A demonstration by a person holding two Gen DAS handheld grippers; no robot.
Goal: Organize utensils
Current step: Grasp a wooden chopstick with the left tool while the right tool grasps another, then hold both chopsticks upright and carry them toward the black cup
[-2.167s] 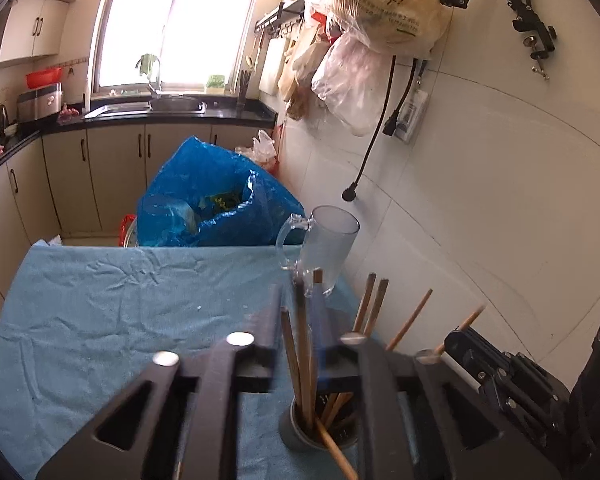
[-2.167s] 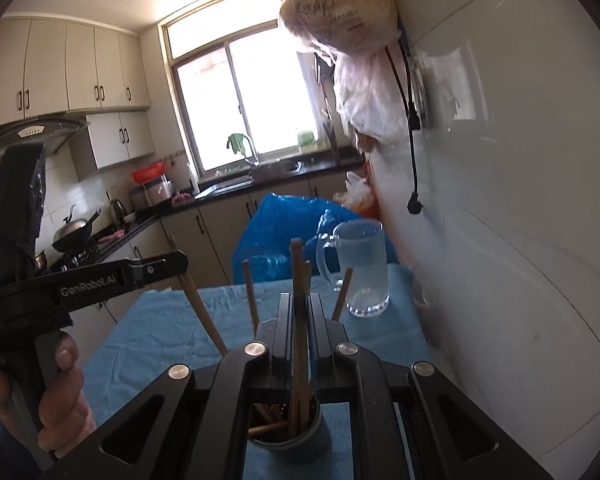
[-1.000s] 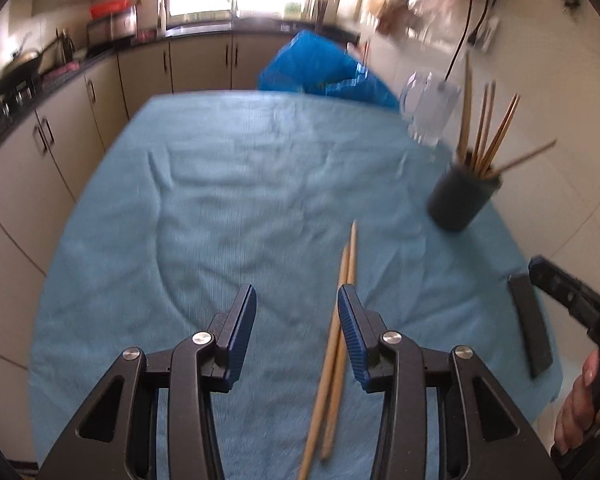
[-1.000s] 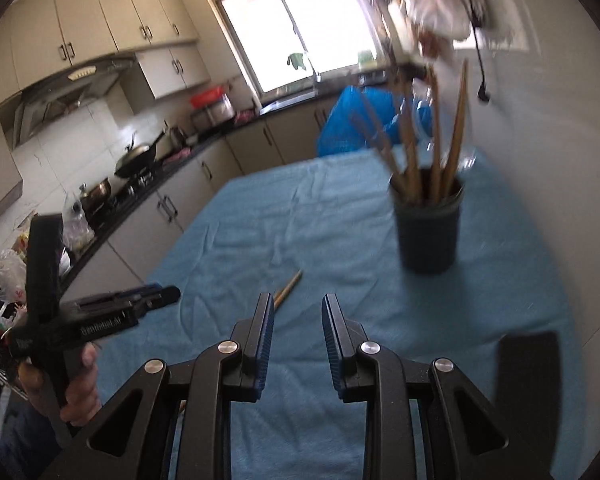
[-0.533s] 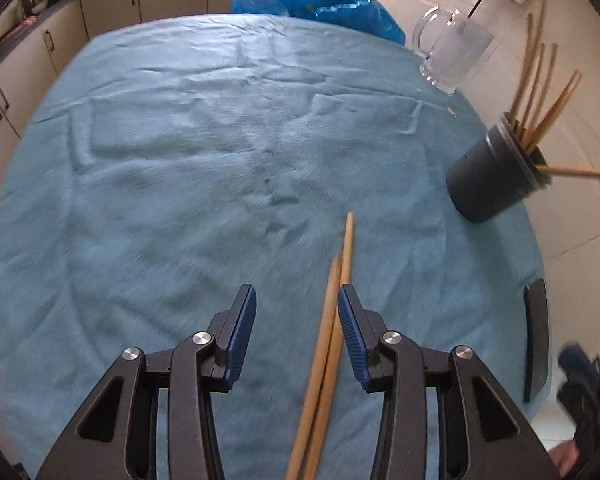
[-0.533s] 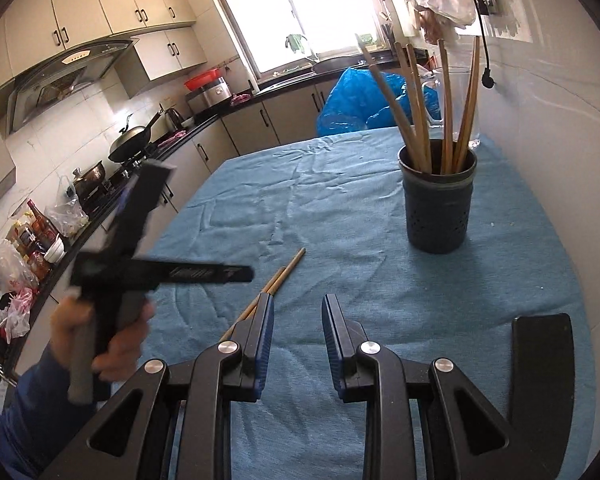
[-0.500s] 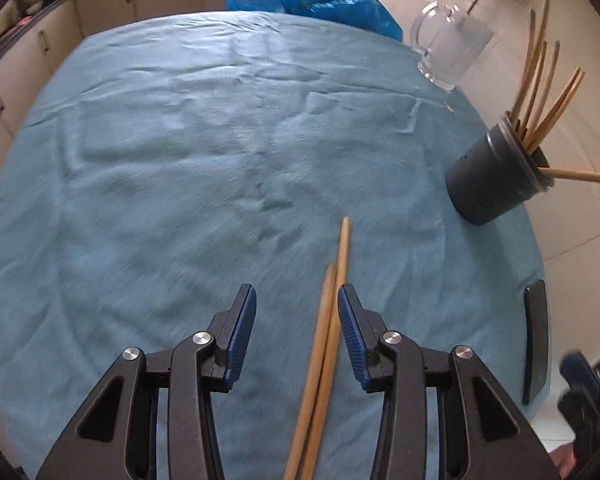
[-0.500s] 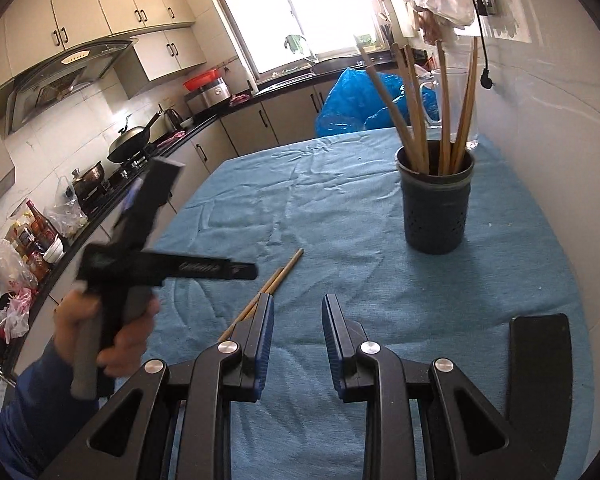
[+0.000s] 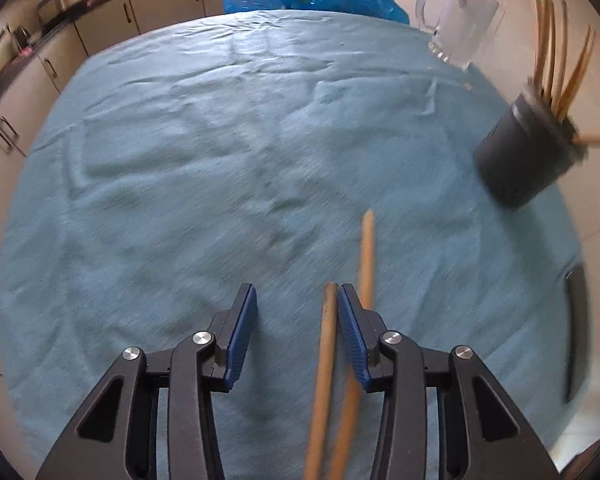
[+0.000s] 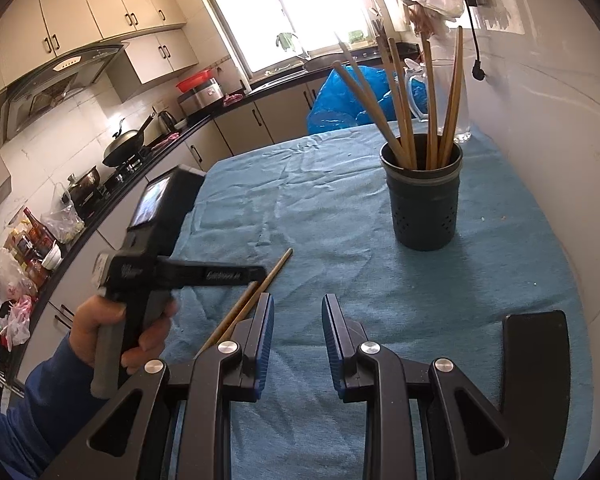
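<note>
Left tool (image 9: 296,320): jaws apart, grasping nothing. It hangs above two loose chopsticks (image 9: 326,360) lying side by side on the blue-clothed worktop (image 9: 220,160); one stick lies between the jaws, close to the right-hand pad, the other passes under that pad.

Right tool (image 10: 296,332): jaws parted, empty, over bare cloth.

Dark utensil holder (image 10: 424,200): upright, containing several chopsticks, near a glass mug (image 9: 458,32).

Teal-blue cloth (image 9: 204,168) all over the desk, kinda wrinkly with a fine woven grain. Two loose chopsticks (image 9: 328,360) are light tan wood, same as the bunch in the dark charcoal holder (image 10: 424,208), which has little dot holes near the bottom. Both claws are black with bright blue ribbed pads (image 10: 266,344). Sleeve (image 10: 32,400) is dark blue, mug (image 9: 460,28) clear frosted glass.
</note>
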